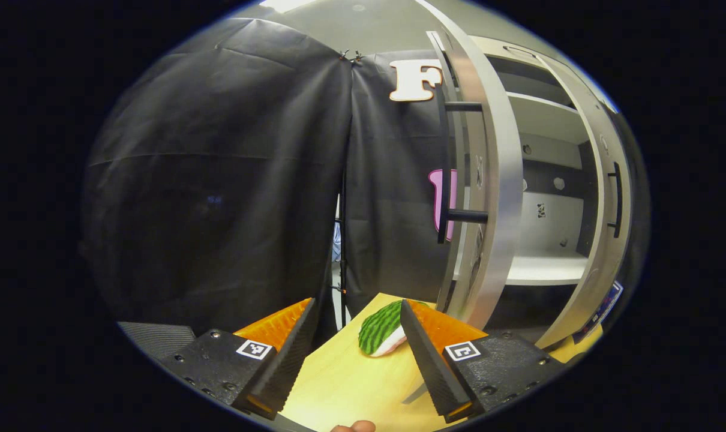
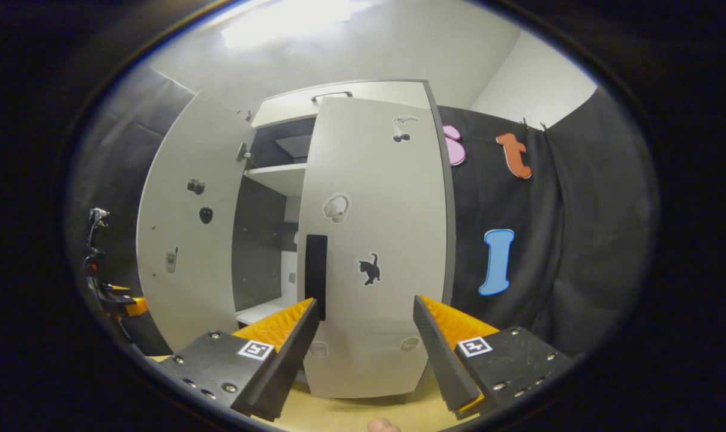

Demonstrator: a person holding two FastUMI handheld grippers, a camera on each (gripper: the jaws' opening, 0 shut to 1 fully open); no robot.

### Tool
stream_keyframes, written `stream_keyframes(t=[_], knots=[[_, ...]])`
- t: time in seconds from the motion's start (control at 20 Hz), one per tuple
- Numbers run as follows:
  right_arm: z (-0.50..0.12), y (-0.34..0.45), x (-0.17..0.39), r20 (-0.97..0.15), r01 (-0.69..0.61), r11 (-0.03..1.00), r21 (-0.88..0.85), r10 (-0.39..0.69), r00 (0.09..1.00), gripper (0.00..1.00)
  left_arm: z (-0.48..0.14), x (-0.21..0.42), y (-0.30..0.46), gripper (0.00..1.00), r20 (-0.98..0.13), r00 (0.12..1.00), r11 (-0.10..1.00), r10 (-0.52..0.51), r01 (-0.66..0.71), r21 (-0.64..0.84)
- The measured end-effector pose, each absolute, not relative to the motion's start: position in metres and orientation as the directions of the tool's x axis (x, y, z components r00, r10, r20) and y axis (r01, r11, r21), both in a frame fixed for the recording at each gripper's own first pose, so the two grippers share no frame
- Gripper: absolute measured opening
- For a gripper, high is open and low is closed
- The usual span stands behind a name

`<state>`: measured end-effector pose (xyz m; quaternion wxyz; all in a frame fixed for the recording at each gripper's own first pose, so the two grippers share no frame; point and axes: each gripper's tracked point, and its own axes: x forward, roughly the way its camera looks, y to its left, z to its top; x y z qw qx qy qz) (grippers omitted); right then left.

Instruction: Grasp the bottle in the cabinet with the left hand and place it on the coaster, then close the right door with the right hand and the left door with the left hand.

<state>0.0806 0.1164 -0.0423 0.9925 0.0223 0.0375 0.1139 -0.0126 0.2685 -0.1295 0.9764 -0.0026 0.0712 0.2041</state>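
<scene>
Left gripper (image 1: pixel 354 354): fingers spread apart, nothing between them, hovering over the pale wooden table (image 1: pixel 351 390).
Coaster (image 1: pixel 380 329): the green striped, watermelon-like piece lying flat on the table just ahead of the left gripper, by its right finger; it looks bare from here, and no bottle can be made out on it.
Right gripper (image 2: pixel 366 354): fingers wide apart, empty, pointed squarely at the face of the right door (image 2: pixel 375 240).
Right door: swung partway, upright, long axis vertical; its dark handle (image 2: pixel 316 267) runs vertically along the edge just above the right gripper's left finger.
Left door (image 2: pixel 186 222): wide open, farther to the left of the right gripper; in the left gripper view its edge (image 1: pixel 489 180) stands just right of the coaster.
Cabinet interior (image 1: pixel 543 222): pale shelves visible, no bottle discernible on them.
Key relation: the right hand is nearer the right door, whose face lies directly ahead; a forward push likely shuts it.
</scene>
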Motion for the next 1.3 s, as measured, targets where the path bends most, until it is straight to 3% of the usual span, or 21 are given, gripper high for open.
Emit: stream_keyframes(t=[0.3,0.45,0.6,1.1,1.3], knots=[[-0.044,0.097,0.073,-0.076,-0.189,0.982,0.027,0.191,0.979,0.93,-0.134,-0.005,0.259,0.86,-0.155,0.918,0.930,0.366,-0.366,0.029],[-0.045,0.084,0.070,-0.084,-0.170,0.985,0.018,0.171,0.982,0.93,-0.139,-0.003,0.244,0.86,-0.183,0.935,0.946,0.305,-0.319,-0.051],[-0.042,0.070,0.068,-0.081,-0.149,0.989,0.022,0.151,0.985,0.93,-0.137,-0.001,0.225,0.86,-0.187,0.947,0.963,0.260,-0.269,-0.024],[-0.044,0.044,0.054,-0.095,-0.130,0.991,0.030,0.132,0.987,0.95,-0.147,0.021,0.076,0.85,-0.221,0.973,0.995,-0.068,0.049,-0.088],[-0.043,0.032,0.047,-0.097,-0.110,0.993,0.033,0.113,0.989,0.93,-0.142,0.025,0.031,0.84,-0.208,0.969,0.989,-0.133,0.117,-0.088]])
